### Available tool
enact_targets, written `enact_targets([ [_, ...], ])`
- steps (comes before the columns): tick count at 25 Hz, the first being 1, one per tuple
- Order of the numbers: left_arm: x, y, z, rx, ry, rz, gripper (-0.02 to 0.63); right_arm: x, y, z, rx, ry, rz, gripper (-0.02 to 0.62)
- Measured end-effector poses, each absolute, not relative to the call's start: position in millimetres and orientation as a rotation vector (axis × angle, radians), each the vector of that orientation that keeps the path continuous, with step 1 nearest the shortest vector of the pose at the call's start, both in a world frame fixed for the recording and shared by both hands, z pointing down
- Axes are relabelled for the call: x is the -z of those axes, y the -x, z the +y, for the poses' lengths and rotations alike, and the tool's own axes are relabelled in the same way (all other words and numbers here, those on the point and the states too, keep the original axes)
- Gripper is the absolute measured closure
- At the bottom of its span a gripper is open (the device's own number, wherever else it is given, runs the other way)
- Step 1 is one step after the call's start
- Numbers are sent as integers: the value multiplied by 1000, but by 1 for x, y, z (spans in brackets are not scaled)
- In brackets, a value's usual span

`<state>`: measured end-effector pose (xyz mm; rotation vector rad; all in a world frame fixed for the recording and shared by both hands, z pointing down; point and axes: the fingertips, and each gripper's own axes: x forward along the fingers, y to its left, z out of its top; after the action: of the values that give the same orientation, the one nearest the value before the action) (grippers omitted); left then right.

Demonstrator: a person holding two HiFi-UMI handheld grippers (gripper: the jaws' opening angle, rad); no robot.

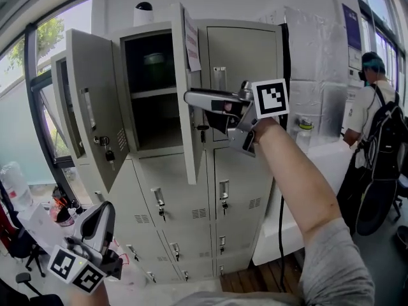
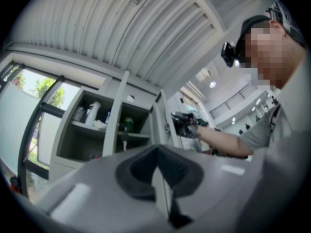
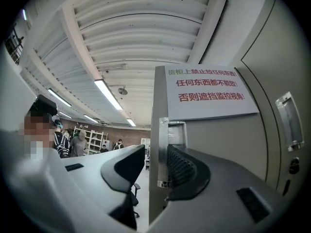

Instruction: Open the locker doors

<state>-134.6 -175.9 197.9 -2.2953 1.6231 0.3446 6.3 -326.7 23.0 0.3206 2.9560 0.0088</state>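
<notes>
My right gripper [image 1: 191, 97] is raised to the top row of the tall grey steel locker bank [image 1: 146, 196]. Its jaws are set wide and straddle the free edge of the grey metal locker door with the white, red-printed notice [image 1: 193, 152]. In the right gripper view [image 3: 154, 154], the ribbed pad of one jaw lies against the small bright metal handle plate [image 3: 175, 132] on the door's [image 3: 218, 135] notice side. The other jaw stands off the opposite face, with the room showing through the gap. I read that as a loose hook on the edge, not a pinch. It would let the door turn on its hinge without twisting in the jaws.

That door stands swung out edge-on from the middle of the top row, leaving its dark compartment open beside it. The notice [image 3: 209, 91] hangs near the door's upper edge, above the jaws.

My left gripper [image 1: 107, 208] hangs low, off the bank's lower left corner and well apart from every door. In the left gripper view [image 2: 156, 152] its jaws are together with nothing between them. I judge it is parked out of the swing path.

Further along the top row to the left, a second grey door with keys dangling from its lock [image 1: 95, 120] is also open. The plain grey door at the bank's upper right corner [image 1: 245, 50], just beyond my right gripper, is closed. So are the rows of smaller doors below, so much of the job looks undone.
</notes>
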Motion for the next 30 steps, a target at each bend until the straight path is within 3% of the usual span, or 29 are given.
enact_targets([
  [14,-209,66,-202,-383,2389,1557,606,-24,-80,-347,-14,-200,2921,469],
  [21,-216,41,-225,-359,2441,1508,606,-41,-120,-356,-208,219,2844,425],
  [26,-222,30,-243,-350,2492,1469,606,-110,-190,-346,-243,471,2757,425],
  [30,-235,23,-257,-353,2538,1471,606,-209,-230,-333,-70,581,2783,436],
])
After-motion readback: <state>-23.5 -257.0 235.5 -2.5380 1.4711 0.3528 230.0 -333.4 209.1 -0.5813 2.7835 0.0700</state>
